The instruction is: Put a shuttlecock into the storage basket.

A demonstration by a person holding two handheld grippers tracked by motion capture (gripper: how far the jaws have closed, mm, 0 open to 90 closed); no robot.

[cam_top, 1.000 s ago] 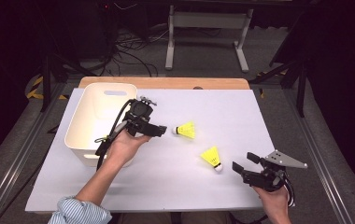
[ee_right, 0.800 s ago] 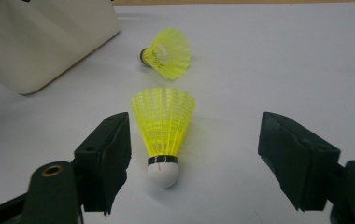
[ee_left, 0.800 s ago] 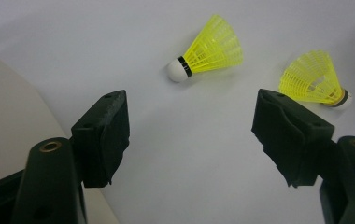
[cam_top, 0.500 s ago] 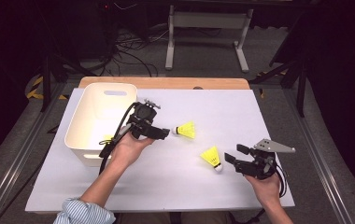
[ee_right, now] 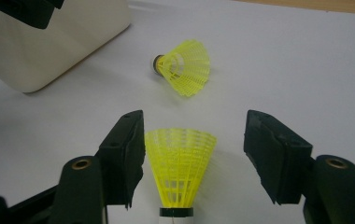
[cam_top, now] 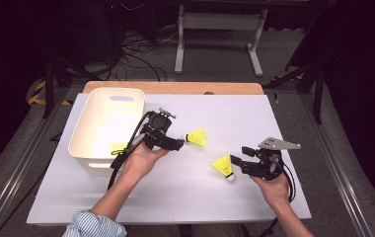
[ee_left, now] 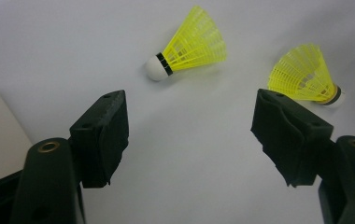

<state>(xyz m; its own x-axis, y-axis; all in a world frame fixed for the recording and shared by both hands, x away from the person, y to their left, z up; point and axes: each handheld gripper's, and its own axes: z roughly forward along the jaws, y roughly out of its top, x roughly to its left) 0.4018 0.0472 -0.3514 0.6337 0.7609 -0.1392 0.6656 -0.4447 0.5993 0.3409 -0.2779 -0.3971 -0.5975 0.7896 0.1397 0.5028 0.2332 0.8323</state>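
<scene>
Shuttlecock (ee_right: 180, 175) nearest the person lies on the white table (cam_top: 284, 123), its yellow skirt between the jaws of the right gripper (cam_top: 238, 163). Those jaws have just been closing, yet in the right gripper view a gap remains beside one pad, so nothing is clamped. A good grasp probably means centring the skirt and squeezing gently, since the mesh looks easily crushed. Farther off, the left gripper (cam_top: 179, 144) stands wide apart, empty, just short of the second shuttlecock (cam_top: 197, 138). Beyond sits the white bin (cam_top: 107, 101).

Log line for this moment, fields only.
right gripper: jaws closing around near shuttlecock, not gripping | left gripper: open, empty | far shuttlecock: on table
</scene>
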